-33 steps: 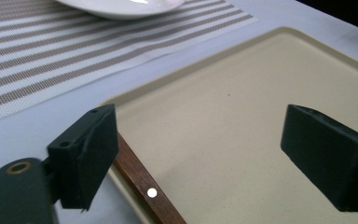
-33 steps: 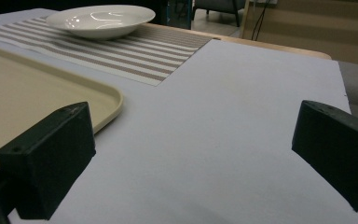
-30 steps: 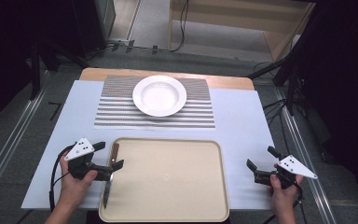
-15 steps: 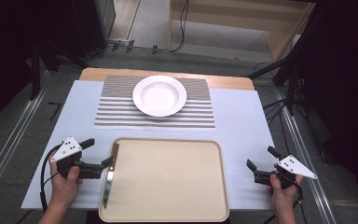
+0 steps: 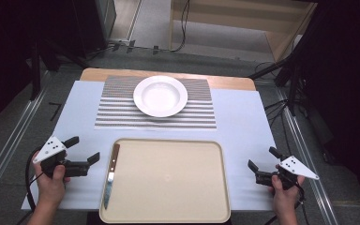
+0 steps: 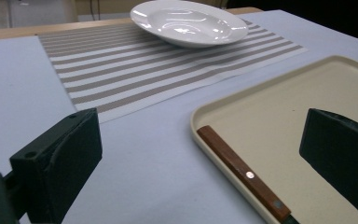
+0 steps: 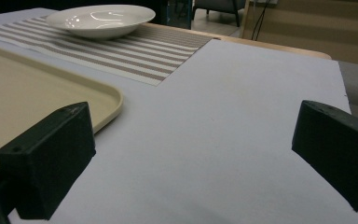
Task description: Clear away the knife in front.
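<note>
One knife (image 5: 111, 176) lies flat along the left edge of the single beige tray (image 5: 168, 215), its long axis running near to far: brown wooden handle with rivets toward the plate (image 5: 160, 96), steel blade toward me. My left tongs (image 5: 81, 150) hover just beside it, jaws apart and empty. My right tongs (image 5: 261, 165) gape open too, well right of the tray, over the worktop (image 5: 243, 117).

Dim room, grey floor (image 5: 150, 28), wooden cabinet (image 5: 243, 23) behind table.
</note>
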